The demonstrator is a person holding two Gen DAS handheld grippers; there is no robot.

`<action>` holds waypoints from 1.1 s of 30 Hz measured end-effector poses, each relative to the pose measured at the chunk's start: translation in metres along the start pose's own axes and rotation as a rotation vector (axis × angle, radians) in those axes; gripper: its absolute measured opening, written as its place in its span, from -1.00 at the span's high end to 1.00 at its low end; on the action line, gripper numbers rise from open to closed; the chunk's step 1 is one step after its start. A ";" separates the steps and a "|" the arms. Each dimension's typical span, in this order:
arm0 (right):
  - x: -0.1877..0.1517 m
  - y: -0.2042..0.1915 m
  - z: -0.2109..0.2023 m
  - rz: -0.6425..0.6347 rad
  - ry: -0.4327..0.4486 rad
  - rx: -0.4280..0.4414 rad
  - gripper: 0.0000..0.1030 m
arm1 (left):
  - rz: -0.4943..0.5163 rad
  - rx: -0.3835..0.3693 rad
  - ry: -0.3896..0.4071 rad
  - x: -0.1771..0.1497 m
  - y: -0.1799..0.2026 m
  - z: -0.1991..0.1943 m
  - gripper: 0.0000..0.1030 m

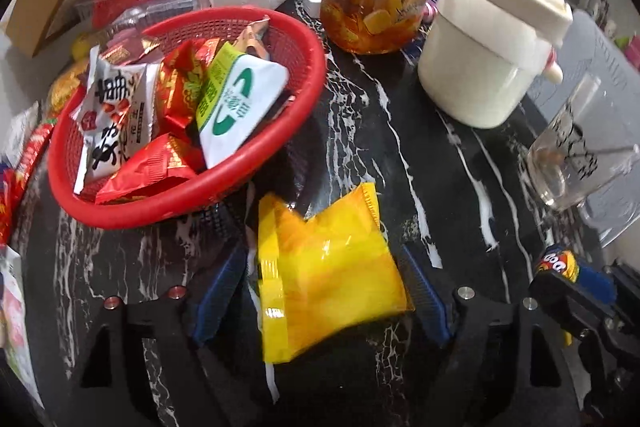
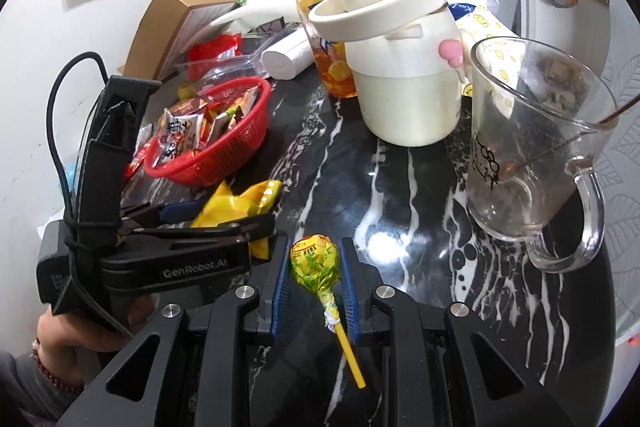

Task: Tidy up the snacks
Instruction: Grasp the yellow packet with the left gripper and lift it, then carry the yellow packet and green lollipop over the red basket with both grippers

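Yellow packet [image 1: 328, 267] between wide left gripper [image 1: 320, 291] jaws; lollipop [image 2: 316, 263] bracketed by open right gripper [image 2: 314, 291]. Next: pinching, lifting toward red basket [image 1: 308, 39], eleven o'clock.

Lighting and picture quality: bright indoor light, both fisheye views.

Black marble tabletop with white veins [image 2: 400, 187] carries a strong white glare patch near its middle in the right wrist view. Clear glass mug with handle [image 2: 536, 147] shows pale highlights along rim and handle. Crinkled yellow foil snack packet [image 1: 328, 267] is motion-smeared, with glints along its seam. Cream plastic lidded pot [image 1: 488, 55] is soft and blurred. Both views bend strongly and fall to black at the corners.
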State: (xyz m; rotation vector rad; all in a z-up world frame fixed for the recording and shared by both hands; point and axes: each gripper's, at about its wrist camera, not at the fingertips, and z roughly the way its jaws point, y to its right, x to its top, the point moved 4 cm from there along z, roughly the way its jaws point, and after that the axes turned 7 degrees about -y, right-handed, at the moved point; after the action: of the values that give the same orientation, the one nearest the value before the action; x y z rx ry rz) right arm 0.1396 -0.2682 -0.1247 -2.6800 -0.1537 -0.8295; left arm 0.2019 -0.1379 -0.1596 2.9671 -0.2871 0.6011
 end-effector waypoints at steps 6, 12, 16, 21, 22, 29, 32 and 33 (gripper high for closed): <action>-0.006 0.003 0.000 0.010 -0.011 -0.006 0.54 | 0.022 -0.008 0.025 -0.012 0.000 -0.007 -0.01; -0.017 -0.003 -0.006 0.007 -0.011 -0.003 0.54 | 0.025 -0.056 0.006 -0.027 -0.001 -0.016 0.03; -0.025 -0.010 -0.012 0.006 -0.011 0.000 0.54 | 0.027 -0.076 0.007 -0.047 0.000 -0.027 0.03; -0.040 -0.020 -0.020 0.002 -0.015 0.005 0.54 | 0.034 -0.090 0.014 -0.069 -0.001 -0.043 0.03; -0.041 -0.022 -0.020 0.001 -0.016 0.005 0.54 | 0.034 -0.092 0.015 -0.072 -0.003 -0.045 0.03; -0.062 -0.039 -0.025 -0.003 -0.025 0.030 0.54 | 0.022 -0.118 0.035 -0.102 -0.012 -0.072 0.04; -0.070 -0.050 -0.027 -0.011 -0.026 0.050 0.55 | 0.017 -0.124 0.055 -0.113 -0.018 -0.088 0.04; -0.072 -0.054 -0.027 -0.015 -0.026 0.055 0.55 | 0.016 -0.124 0.064 -0.118 -0.020 -0.094 0.04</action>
State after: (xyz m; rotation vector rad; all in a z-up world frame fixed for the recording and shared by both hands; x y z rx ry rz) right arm 0.0556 -0.2275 -0.1291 -2.6418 -0.1999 -0.7831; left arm 0.0643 -0.0862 -0.1209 2.8238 -0.3307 0.6531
